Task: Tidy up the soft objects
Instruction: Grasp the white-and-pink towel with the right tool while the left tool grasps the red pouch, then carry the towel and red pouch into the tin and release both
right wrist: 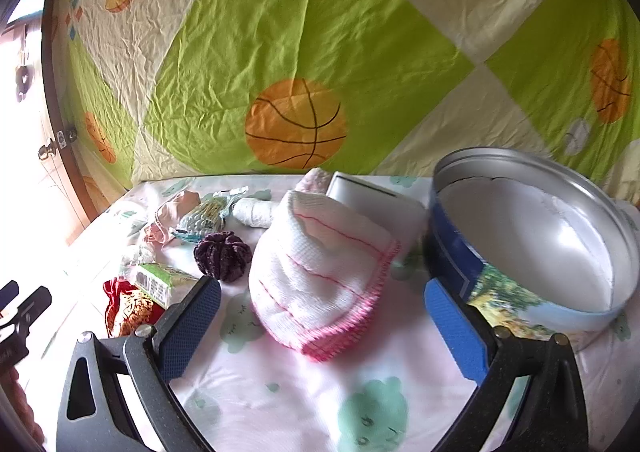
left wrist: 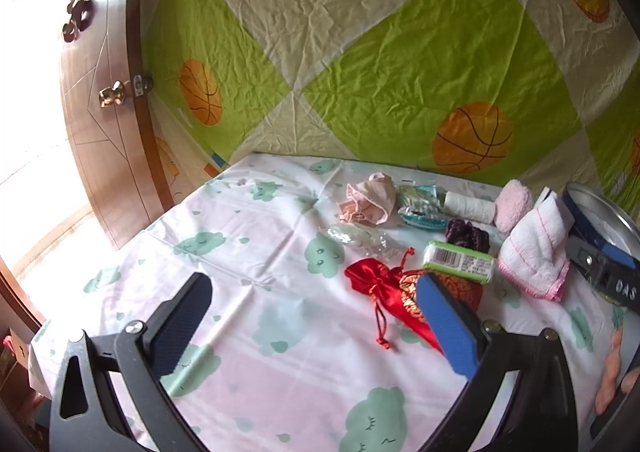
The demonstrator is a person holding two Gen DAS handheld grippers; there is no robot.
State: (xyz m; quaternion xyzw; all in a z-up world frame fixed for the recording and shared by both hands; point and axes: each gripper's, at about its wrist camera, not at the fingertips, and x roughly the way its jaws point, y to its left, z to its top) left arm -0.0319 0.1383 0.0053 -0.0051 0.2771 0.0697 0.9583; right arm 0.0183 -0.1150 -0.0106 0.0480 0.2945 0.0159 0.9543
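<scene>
Soft things lie on a cloud-print sheet (left wrist: pixel 280 332): a red satin drawstring pouch (left wrist: pixel 384 288), a green tissue pack (left wrist: pixel 458 262), a purple scrunchie (left wrist: pixel 466 234), a white cloth with pink edging (left wrist: pixel 534 252), a pink puff (left wrist: pixel 512 203), a white roll (left wrist: pixel 468 205) and pink underwear (left wrist: pixel 370 199). My left gripper (left wrist: pixel 316 316) is open, just short of the pouch. My right gripper (right wrist: pixel 324 316) is open, with the white cloth (right wrist: pixel 320 272) between its fingers. A round blue tin (right wrist: pixel 536 240) stands to the right, with nothing in it.
A green and cream basketball-print sheet (left wrist: pixel 360 51) hangs behind the table. A wooden door (left wrist: pixel 100 91) with a brass knob is at the left. A white box (right wrist: pixel 372 195) stands behind the cloth. A clear plastic wrapper (left wrist: pixel 360 238) and a teal packet (left wrist: pixel 420 207) lie among the items.
</scene>
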